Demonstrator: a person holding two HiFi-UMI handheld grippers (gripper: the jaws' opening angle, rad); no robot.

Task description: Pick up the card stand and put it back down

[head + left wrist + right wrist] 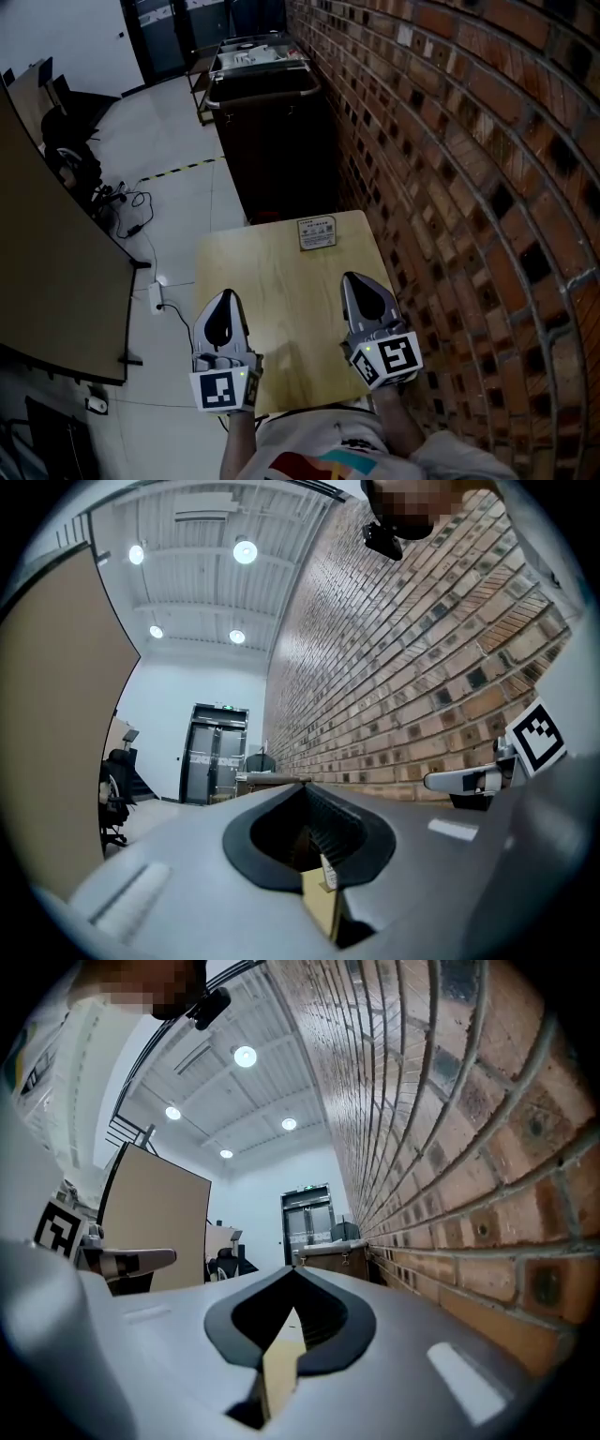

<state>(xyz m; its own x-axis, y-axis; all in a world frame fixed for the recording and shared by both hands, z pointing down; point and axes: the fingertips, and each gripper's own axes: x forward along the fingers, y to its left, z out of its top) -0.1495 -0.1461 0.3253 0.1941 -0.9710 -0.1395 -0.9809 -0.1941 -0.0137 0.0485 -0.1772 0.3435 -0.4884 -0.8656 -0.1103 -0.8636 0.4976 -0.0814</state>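
The card stand, a small upright sign with a printed white card, stands at the far edge of the little wooden table, close to the brick wall. My left gripper hovers over the table's near left part and my right gripper over its near right part. Both point toward the far edge and stay well short of the stand. In the left gripper view the jaws meet at the tip with nothing held. In the right gripper view the jaws are likewise shut and empty, with a strip of tabletop showing through the slot.
A curved brick wall runs along the table's right side. Beyond the far edge stands a dark bin cart. A tan partition is at the left, with a power strip and cables on the floor beside it.
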